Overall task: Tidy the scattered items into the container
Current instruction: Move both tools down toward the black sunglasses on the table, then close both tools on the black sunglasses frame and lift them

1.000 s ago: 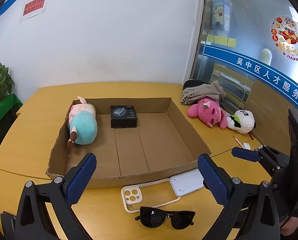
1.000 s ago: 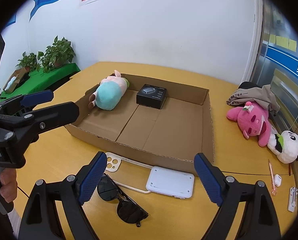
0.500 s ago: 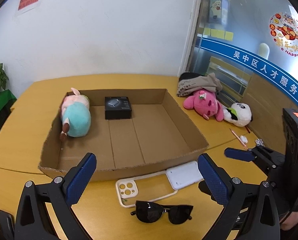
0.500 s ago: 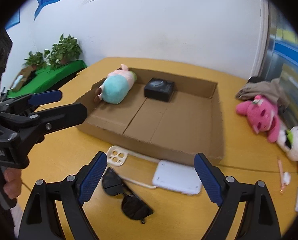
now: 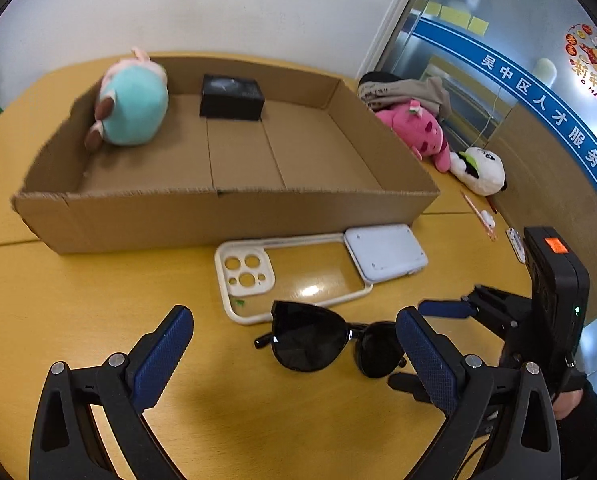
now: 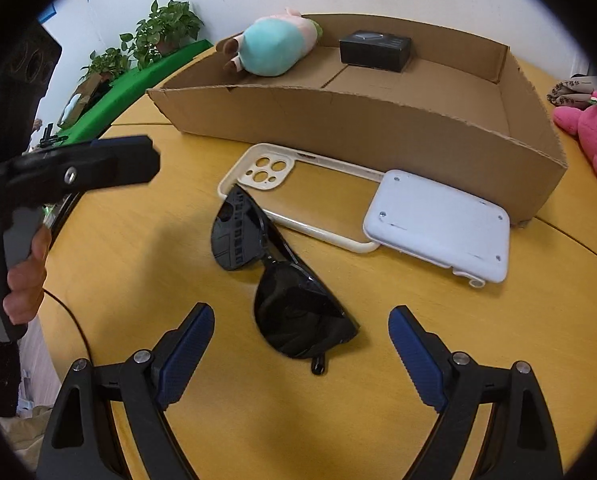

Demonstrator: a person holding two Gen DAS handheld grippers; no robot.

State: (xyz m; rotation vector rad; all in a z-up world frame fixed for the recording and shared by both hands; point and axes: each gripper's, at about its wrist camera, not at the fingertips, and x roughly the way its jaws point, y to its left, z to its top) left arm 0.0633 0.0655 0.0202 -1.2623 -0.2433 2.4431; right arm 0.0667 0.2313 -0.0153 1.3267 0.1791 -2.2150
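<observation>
glossy black sunglasses [image 6: 282,276]; corrugated cardboard box [image 6: 358,120]

Left gripper [image 5: 294,344] open, right gripper [image 6: 301,340] open — angled downward

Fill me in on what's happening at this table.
A person holds a gripper in each hand, tidying loose items into the cardboard box. The left gripper and right gripper are both open and empty, pointed at the sunglasses on the table. A phone case and white device also lie outside the box. A teal plush and black box are already inside.
</observation>
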